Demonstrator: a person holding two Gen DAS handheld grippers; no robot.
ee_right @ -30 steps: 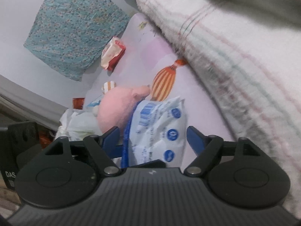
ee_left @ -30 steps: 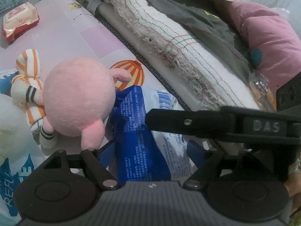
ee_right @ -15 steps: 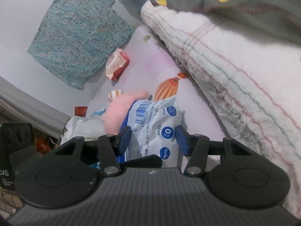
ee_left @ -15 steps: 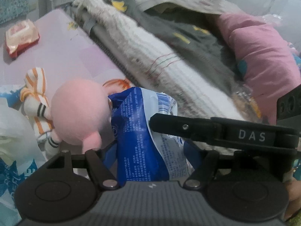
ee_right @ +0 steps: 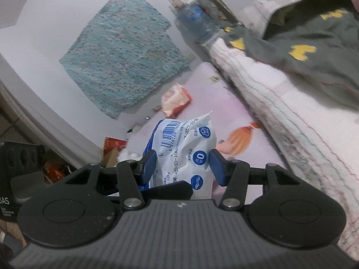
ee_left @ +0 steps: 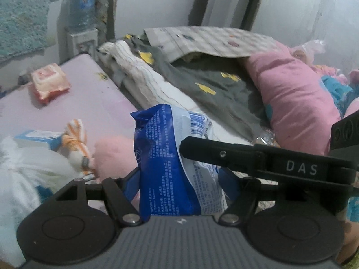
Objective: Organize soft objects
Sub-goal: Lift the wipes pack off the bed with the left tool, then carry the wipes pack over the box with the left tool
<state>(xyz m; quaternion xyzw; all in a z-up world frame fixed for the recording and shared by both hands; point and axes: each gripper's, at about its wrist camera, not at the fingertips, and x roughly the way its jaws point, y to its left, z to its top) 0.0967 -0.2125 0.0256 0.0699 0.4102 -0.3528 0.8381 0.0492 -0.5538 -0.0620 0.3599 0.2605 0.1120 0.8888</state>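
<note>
A blue and white soft pack (ee_left: 170, 157) stands lifted between both grippers; it also shows in the right wrist view (ee_right: 186, 150). My left gripper (ee_left: 179, 177) is shut on the pack's lower part. My right gripper (ee_right: 181, 168) is shut on the same pack from the other side, and its black finger (ee_left: 224, 154) crosses the left wrist view. A pink plush toy (ee_left: 114, 154) with orange striped limbs (ee_left: 76, 139) lies on the pink mat (ee_left: 89, 98) below and left of the pack.
A red and white wipes pack (ee_left: 49, 83) lies far on the mat. A folded white blanket (ee_left: 152, 83), grey clothing (ee_left: 202, 85) and a pink pillow (ee_left: 291, 103) pile up at right. A white plastic bag (ee_left: 24, 168) sits at left. A water bottle (ee_left: 80, 11) stands by the wall.
The right gripper closed on the pack. Both grippers have lifted the pack up off the mat, away from the pink plush toy, and the views tilted upward.
</note>
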